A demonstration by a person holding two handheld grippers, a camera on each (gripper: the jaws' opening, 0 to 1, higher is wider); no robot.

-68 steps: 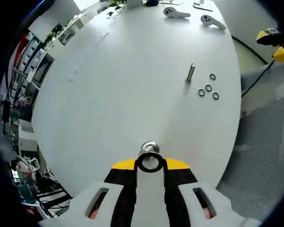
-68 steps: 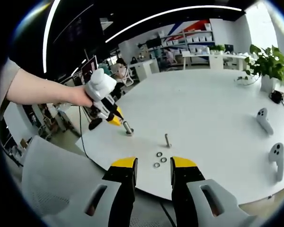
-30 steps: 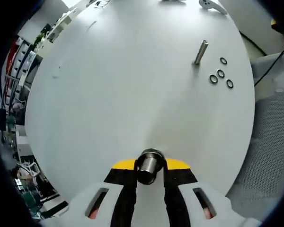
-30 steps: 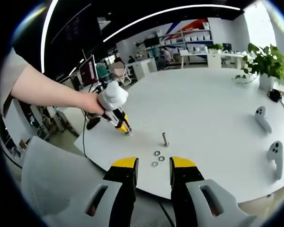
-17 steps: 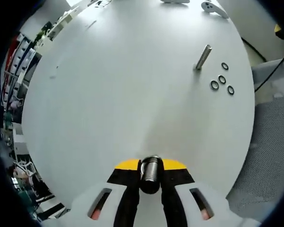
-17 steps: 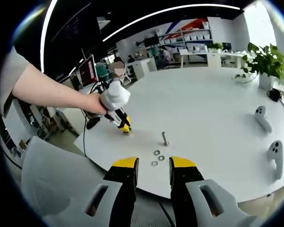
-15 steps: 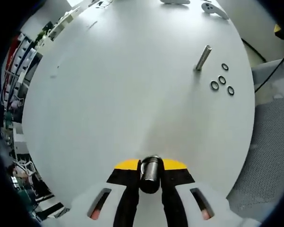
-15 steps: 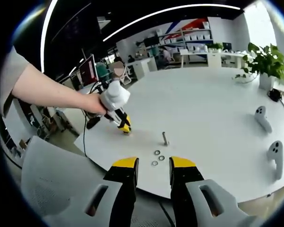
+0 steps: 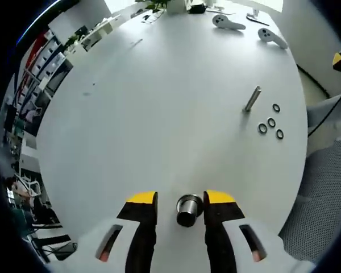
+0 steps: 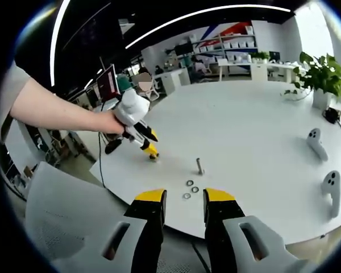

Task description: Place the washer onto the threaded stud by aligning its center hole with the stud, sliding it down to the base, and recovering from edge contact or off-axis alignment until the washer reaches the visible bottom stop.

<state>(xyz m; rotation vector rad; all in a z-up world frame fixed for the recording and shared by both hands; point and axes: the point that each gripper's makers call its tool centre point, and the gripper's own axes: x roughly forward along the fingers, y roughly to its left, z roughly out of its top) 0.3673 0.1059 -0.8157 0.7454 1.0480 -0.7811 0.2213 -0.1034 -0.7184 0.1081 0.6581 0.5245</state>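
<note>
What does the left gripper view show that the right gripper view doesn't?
Left gripper view: a close look down at a stud standing between the jaws of the open left gripper.
Right gripper view: an arm holding that gripper at the table's near edge, the open right gripper, and shelves in the office behind.
Both: the white table, a second stud, loose washers beside it, and two controllers.

Stud point(image 9: 188, 209) between parted gripper point(image 9: 181, 199) jaws
</note>
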